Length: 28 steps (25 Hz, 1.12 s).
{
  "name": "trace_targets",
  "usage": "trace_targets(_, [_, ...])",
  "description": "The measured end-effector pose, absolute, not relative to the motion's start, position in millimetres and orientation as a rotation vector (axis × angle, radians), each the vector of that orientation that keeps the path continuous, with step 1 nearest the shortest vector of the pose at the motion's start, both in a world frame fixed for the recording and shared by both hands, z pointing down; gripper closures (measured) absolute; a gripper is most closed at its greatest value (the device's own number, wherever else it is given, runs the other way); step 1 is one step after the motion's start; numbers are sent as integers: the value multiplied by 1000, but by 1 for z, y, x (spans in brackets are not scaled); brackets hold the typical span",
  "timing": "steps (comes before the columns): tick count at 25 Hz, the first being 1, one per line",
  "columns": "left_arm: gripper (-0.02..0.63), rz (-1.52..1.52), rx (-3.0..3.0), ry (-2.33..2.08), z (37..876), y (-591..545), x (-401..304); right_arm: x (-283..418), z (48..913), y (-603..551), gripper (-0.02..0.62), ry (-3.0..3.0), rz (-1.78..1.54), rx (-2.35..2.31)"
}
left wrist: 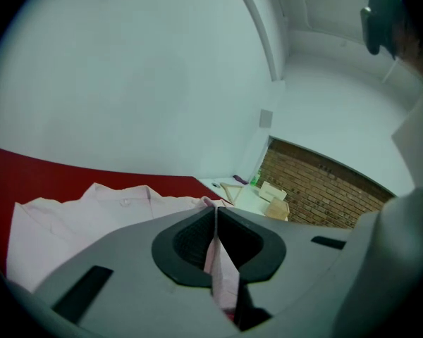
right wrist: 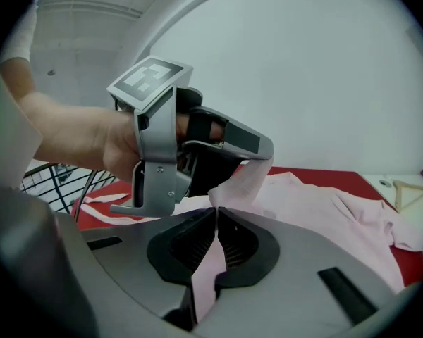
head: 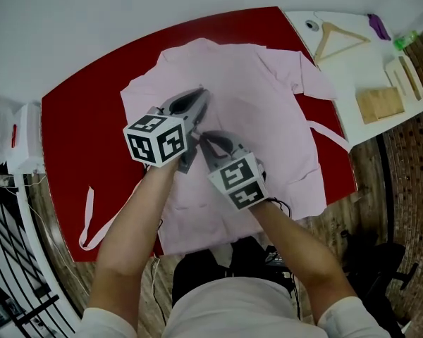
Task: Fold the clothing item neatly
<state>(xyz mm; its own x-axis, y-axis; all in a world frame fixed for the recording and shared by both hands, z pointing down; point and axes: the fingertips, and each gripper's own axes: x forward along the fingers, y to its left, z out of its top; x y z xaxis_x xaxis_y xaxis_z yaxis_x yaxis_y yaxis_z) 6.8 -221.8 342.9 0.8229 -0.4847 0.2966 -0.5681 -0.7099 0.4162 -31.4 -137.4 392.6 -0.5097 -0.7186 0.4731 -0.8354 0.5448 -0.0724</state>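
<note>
Two pinches on one pink shirt [head: 268,111] — spread flat over the red table [head: 77,118], collar at the far side, lower edge hanging off the near edge, a loose pink strip [head: 92,224] trailing off near the left corner. Left gripper [head: 199,97] clamped on a thin ply of the pink cloth, held above the middle of the shirt. Right gripper [head: 206,139] just beside it, likewise pressed together on a ply of the same cloth.

Judged as mid-fold, with a lifted edge or sleeve on its way across the body; impossible to tell which part. To do it well:

- Hold both pinches firm.
- Travel level and together, so as to hold the span between them taut, with no sag and no twist.
- Aim for a fold line parallel to the shirt's side.
- Lay the carried edge down flat before letting go, then smooth outward.
- Avoid dragging the layer beneath — likely to wrinkle and shift on the table.

Off to the right, well apart: a white side table [head: 366,69] with a wooden hanger [head: 338,37] and wooden blocks [head: 379,104], of no part in this step.
</note>
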Motion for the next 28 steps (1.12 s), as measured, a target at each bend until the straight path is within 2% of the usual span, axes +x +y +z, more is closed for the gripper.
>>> trace_targets(3, [580,306,2498,-735,374,-217,25,-12,424,-140,572,-2342,473,1291])
trace_targets(5, [469,379,2491,-693,393,-209,32,-1,448,-141,572,-2303,545,1302])
trace_targets(7, [440,439,2492,-662,405,-198,32,8,469,-138,571,-2278,649,1302])
trace_targets(18, [440,540,2397,-669,442,-151,-6,28,492,-102,571,-2260,1104,1322])
trace_targets(23, [440,563,2389,-599,449,-127,6,45,492,-90,571,-2194,1146,1361])
trace_targets(28, [449,565,2384,-591,453,-123,-1,46,455,-108,571,-2251,1005,1427])
